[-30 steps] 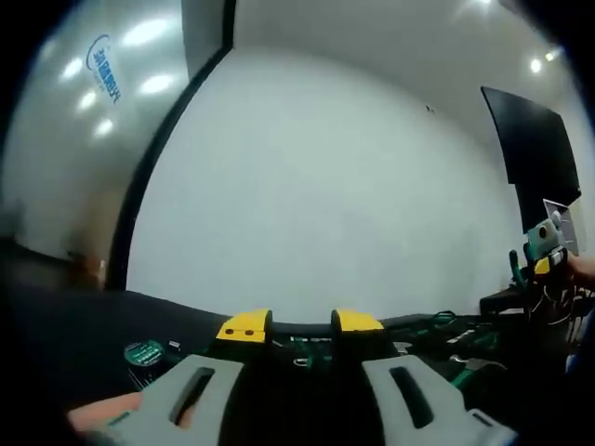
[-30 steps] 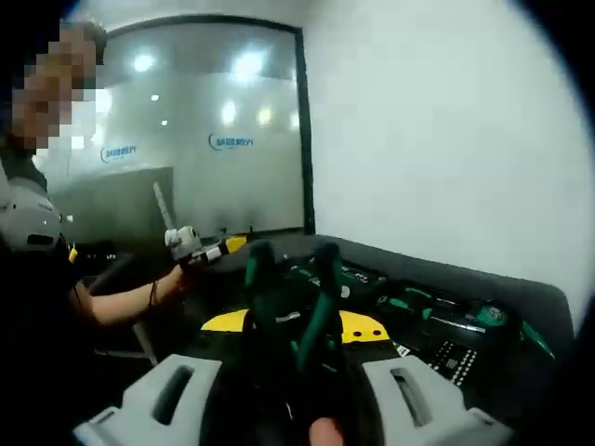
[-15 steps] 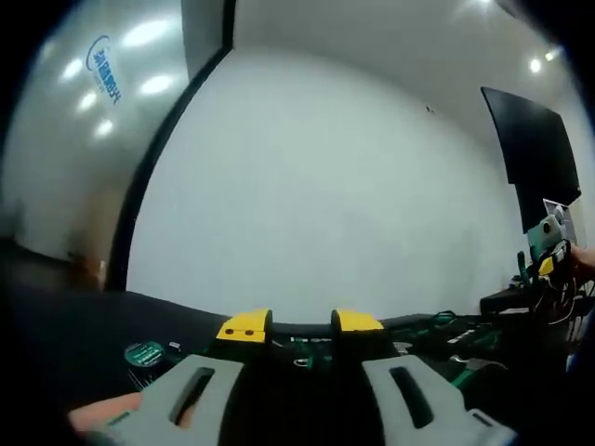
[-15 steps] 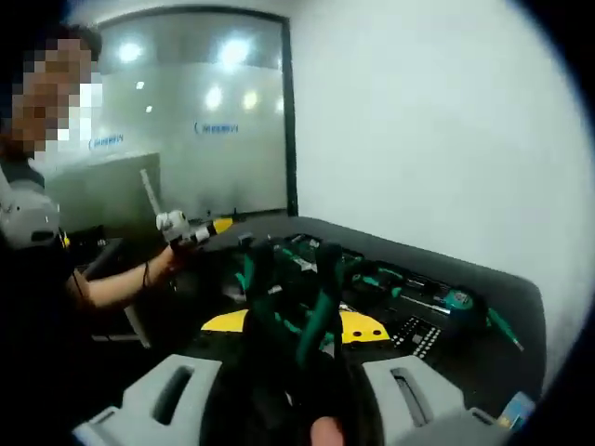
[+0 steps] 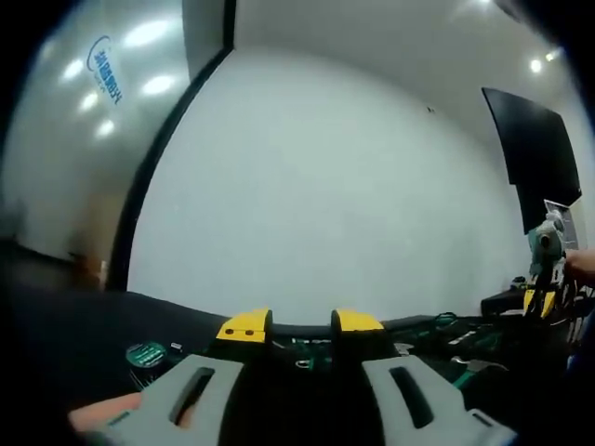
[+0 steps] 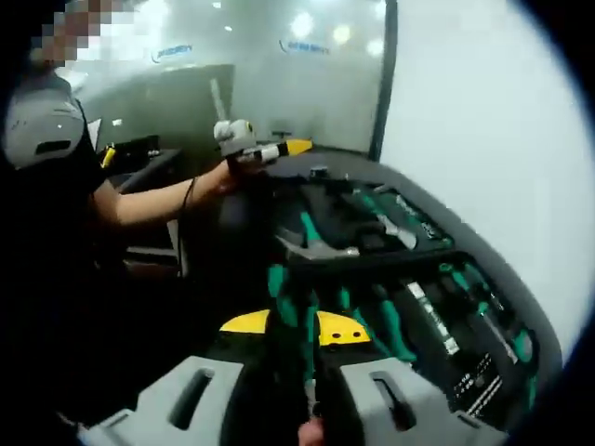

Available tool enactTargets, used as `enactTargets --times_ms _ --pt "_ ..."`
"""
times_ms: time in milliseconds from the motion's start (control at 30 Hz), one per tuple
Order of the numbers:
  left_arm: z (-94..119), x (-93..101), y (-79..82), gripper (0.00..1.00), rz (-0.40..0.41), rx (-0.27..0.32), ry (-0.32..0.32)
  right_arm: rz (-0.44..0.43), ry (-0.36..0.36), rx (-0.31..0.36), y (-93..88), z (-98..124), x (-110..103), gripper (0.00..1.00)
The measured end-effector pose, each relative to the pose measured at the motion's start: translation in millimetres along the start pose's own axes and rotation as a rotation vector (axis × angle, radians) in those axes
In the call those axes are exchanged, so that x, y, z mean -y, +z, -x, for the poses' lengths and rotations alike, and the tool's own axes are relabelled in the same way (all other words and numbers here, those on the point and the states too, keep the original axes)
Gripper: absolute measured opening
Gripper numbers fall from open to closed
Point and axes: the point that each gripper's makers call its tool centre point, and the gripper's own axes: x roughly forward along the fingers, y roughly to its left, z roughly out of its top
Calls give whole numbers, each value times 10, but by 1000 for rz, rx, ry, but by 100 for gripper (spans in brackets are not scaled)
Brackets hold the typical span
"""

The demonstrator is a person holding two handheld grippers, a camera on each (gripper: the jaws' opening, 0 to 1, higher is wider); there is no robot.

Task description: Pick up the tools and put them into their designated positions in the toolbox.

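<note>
Left gripper (image 5: 300, 324): jaws gaping slightly, gripping nothing, hovering over table edge w/ free air ahead. Toolbox (image 6: 409, 279): lying open at centre-right. Right gripper (image 6: 295, 327): clamping green-handled pliers (image 6: 290, 311), long axis pointing fwd toward toolbox.

The place looks like an office or meeting room used as a test space. A frosted glass partition (image 5: 84, 121) carries a blue logo (image 5: 104, 70), framed by a dark post beside a plain white wall (image 5: 316, 195). A black wall screen (image 5: 535, 153) hangs on the right, under recessed ceiling lights (image 5: 535, 65).
</note>
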Motion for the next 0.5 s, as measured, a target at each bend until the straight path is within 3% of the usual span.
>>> enactTargets --times_ms 67,133,200,300,367,400,433,500 --pt "4 -9 10 25 8 3 2 55 -30 61 86 69 66 19" --pt "9 -6 17 25 11 4 2 2 -47 108 177 150 92 19" --pt "-3 -15 12 25 7 3 0 -60 -104 160 254 228 208 19" --pt "-1 9 7 25 -2 -2 -1 0 -232 265 371 416 391 17" --pt "0 18 4 25 -4 -6 -1 -155 -349 389 444 661 537 17" --pt "7 41 9 25 -2 -6 -8 -246 -382 532 519 853 552 17" --pt "18 79 24 25 1 0 -22 -300 -385 596 531 953 537 18" --pt "17 106 19 25 -8 2 -33 -365 -481 686 410 1166 578 18"
